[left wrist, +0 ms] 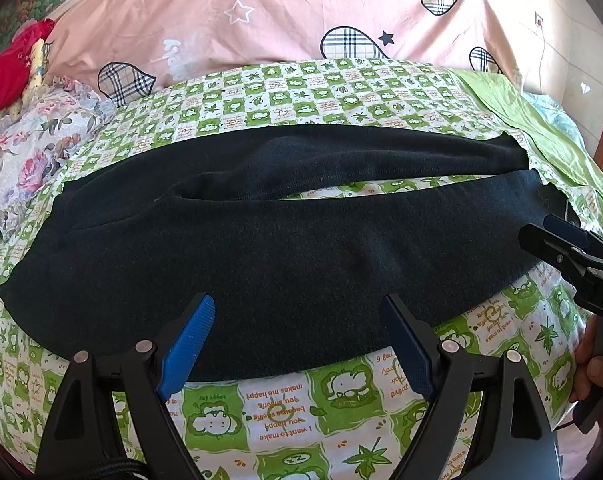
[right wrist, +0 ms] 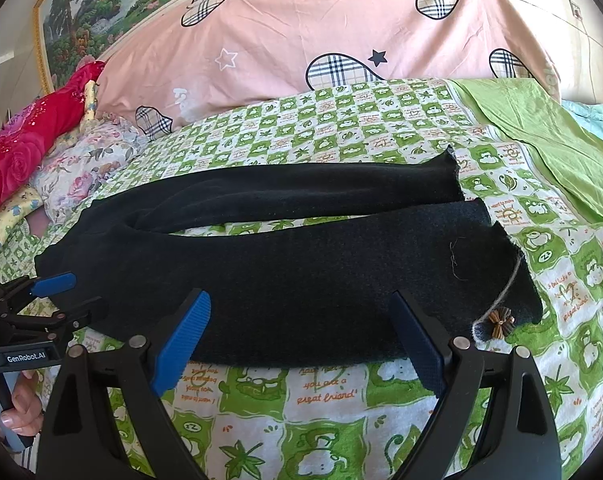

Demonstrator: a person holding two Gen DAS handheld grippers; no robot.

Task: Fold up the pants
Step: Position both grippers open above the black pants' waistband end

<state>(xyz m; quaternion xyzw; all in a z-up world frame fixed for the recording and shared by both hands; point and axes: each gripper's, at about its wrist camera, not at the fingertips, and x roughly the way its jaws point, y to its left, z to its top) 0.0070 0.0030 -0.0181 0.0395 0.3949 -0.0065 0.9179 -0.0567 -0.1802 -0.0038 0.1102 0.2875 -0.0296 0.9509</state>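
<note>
**Pants lay flat between two open grippers**

Pants (left wrist: 261,248), one black pair with two legs side by side, stretched across a green-and-white checked bedsheet (left wrist: 285,412) just ahead of both tools. The left gripper (left wrist: 301,312) hung over the near edge of the cloth, its two blue-padded fingers spread wide and holding nothing. The right gripper (right wrist: 301,312) sat likewise, fingers parted and empty, with one small brown bow (right wrist: 500,322) on the hem just to its right. Seen from the left wrist, that tool's body read "DAS"; from the right wrist, the other read "GenRobot.AI". The sheet's print included "you are a great friend". Beyond the pants rose one pink quilt (right wrist: 301,28) bearing plaid hearts and stars.
</note>
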